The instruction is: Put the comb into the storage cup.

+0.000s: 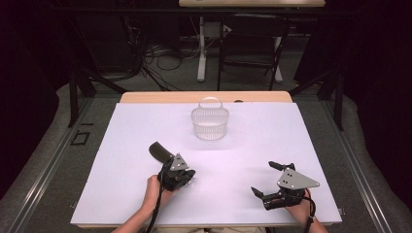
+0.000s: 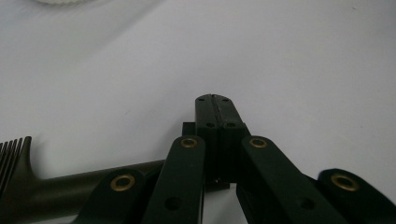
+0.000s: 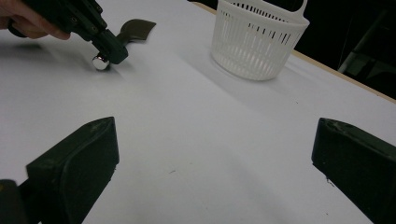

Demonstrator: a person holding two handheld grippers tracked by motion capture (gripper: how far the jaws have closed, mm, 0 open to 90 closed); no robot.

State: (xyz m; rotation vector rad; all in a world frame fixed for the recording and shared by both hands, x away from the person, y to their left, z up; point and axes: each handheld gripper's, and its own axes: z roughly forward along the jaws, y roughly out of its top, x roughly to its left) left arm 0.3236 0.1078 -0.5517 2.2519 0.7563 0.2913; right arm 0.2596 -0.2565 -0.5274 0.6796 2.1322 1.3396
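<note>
White table [image 1: 272, 145], basket [image 1: 210, 124] empty-looking. Left gripper [image 1: 187, 178] shut beside comb [image 1: 160, 151], maybe not gripping; right gripper [image 1: 266, 180] wide open. Nothing binned yet.

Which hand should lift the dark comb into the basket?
Probably the left. The left gripper sits shut right beside the comb, while the right gripper waits open, farther off. The white basket stands ahead of both.

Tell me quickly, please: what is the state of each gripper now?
Left gripper: shut, nothing between its jaws; the comb lies beside it.
Right gripper: open, empty.
</note>
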